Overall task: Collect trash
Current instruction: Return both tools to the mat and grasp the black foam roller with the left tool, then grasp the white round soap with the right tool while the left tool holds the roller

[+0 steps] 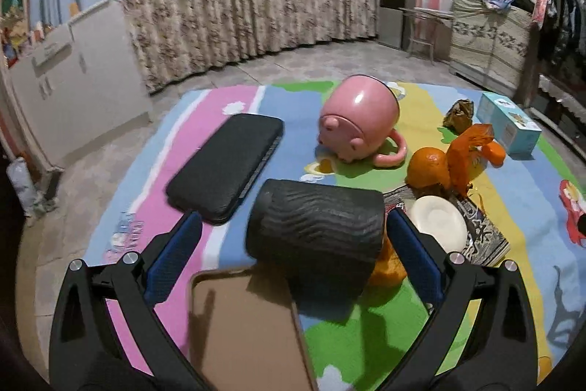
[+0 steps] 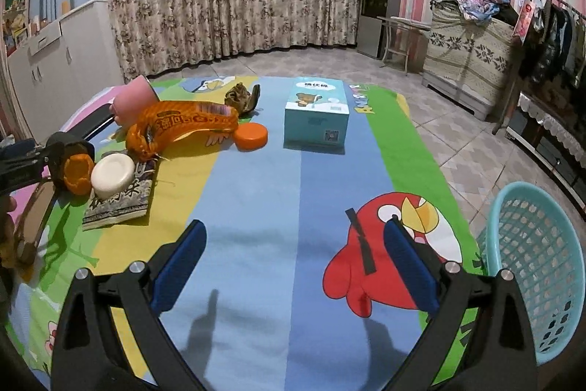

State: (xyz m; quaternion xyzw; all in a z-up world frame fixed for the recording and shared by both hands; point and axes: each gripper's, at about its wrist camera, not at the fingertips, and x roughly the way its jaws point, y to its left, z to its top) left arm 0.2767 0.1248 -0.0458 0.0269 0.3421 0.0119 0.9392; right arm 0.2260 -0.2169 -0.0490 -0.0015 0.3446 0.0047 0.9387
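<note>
since the turquoise plastic mesh basket (image 2: 538, 266) looks empty and the crumpled orange snack wrapper (image 2: 183, 125) is left on the mat, little is judged done, with the left gripper (image 1: 293, 244) and right gripper (image 2: 295, 262) both held wide apart, gripping nothing.

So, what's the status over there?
Left gripper open, straddling black ribbed cylinder. Right gripper open, empty. Orange wrapper uncollected; teal basket alongside.

Pink mug (image 1: 357, 120), tissue box (image 2: 316, 112), curtain (image 2: 234, 13).

My worktop (image 2: 263, 207), under a cartoon cloth, carries a blue box (image 2: 316, 115), orange lid (image 2: 251, 136), orange wrapper (image 2: 183, 127), book (image 2: 121, 200), pink mug (image 1: 357, 120), black case (image 1: 225, 167) and ridged black cylinder (image 1: 316, 226).
</note>
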